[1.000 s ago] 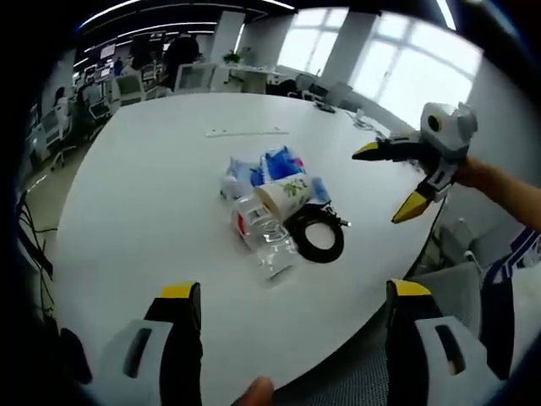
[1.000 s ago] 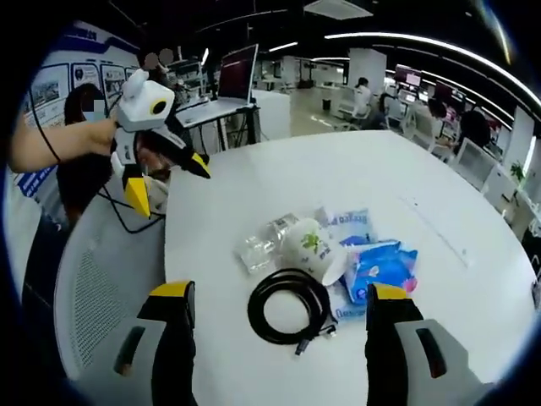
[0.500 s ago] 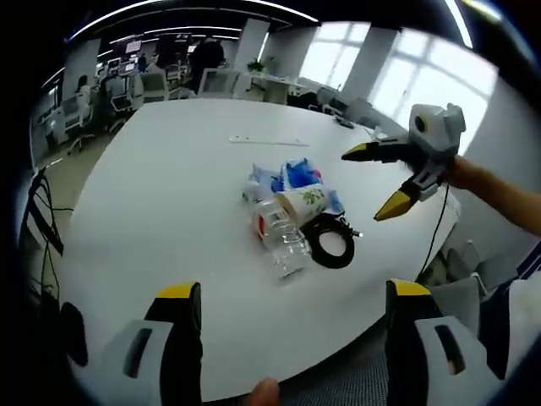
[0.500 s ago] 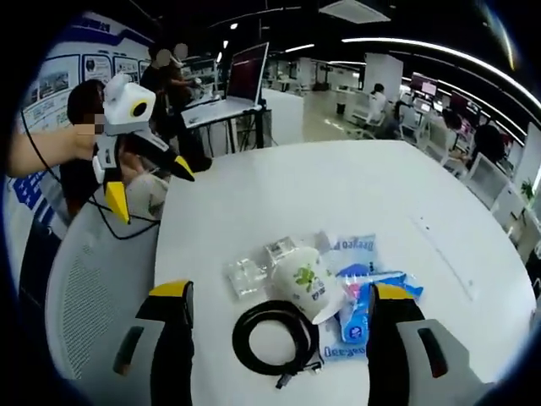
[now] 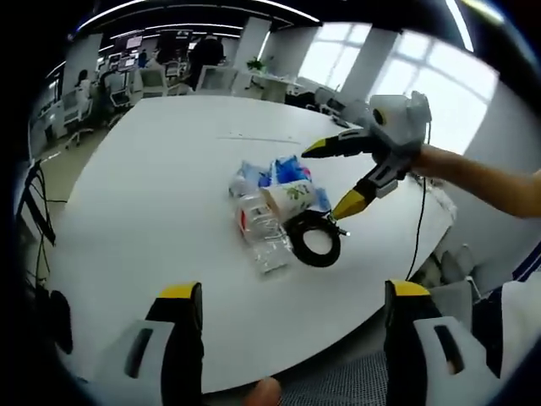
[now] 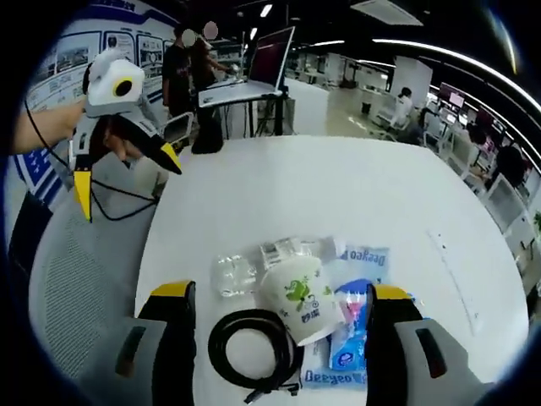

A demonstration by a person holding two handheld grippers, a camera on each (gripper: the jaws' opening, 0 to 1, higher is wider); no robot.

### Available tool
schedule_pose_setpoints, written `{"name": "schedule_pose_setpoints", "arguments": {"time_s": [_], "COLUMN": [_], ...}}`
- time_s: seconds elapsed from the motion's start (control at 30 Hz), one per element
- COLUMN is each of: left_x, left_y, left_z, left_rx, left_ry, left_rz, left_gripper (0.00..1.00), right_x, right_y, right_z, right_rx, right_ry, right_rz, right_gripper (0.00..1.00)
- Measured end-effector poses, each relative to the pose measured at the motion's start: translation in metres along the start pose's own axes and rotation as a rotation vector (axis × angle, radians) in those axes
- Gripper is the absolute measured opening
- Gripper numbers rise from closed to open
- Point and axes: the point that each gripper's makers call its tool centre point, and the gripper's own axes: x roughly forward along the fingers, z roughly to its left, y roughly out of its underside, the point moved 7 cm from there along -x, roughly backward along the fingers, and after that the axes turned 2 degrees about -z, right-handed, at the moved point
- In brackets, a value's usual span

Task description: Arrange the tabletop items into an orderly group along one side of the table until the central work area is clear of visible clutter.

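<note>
Both grippers gape empty: right gripper (image 5: 330, 176) above paper cup (image 5: 286, 199), bottle (image 5: 261, 234), cable (image 5: 314, 238); left gripper (image 6: 125, 174) off table (image 6: 338, 186).

paper cup (image 6: 302, 298) tipped | clear bottle (image 6: 254, 260) lying | black cable (image 6: 251, 348) coiled | blue packets (image 6: 353, 328) flat

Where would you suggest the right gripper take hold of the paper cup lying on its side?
Probably across the paper cup mid-wall, coming down from above: it lies tipped over among the plastic bottle, coiled cable and blue packets, so its sides are crowded and its rounded top is free.
</note>
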Motion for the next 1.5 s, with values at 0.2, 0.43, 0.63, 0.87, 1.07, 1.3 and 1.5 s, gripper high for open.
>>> {"name": "schedule_pose_setpoints", "arguments": {"time_s": [0.2, 0.43, 0.63, 0.87, 1.07, 1.3, 1.5], "left_x": [0.004, 0.004, -0.001, -0.007, -0.009, -0.008, -0.008], "left_y": [0.003, 0.011, 0.019, 0.026, 0.028, 0.032, 0.033], "left_z": [-0.008, -0.009, -0.008, -0.003, -0.001, -0.005, -0.008], "left_rx": [-0.006, -0.020, -0.041, -0.066, -0.086, -0.102, -0.113], "left_ry": [0.018, 0.018, 0.012, -0.003, -0.016, -0.011, -0.010], "left_rz": [0.011, 0.023, 0.029, 0.035, 0.026, 0.022, 0.018], "left_gripper": [0.85, 0.85, 0.84, 0.84, 0.84, 0.83, 0.83], "right_x": [0.019, 0.029, 0.039, 0.048, 0.053, 0.056, 0.056], "right_y": [0.002, -0.002, -0.001, 0.004, 0.011, 0.016, 0.016], "right_z": [-0.006, -0.009, -0.009, -0.013, -0.017, -0.019, -0.021], "right_rx": [-0.061, -0.193, -0.263, -0.285, -0.267, -0.244, -0.263], "right_ry": [-0.043, -0.065, -0.101, -0.109, -0.114, -0.112, -0.099], "right_rz": [0.045, 0.123, 0.186, 0.230, 0.268, 0.309, 0.304], "right_gripper": [0.81, 0.81, 0.78, 0.69, 0.61, 0.47, 0.39]}}
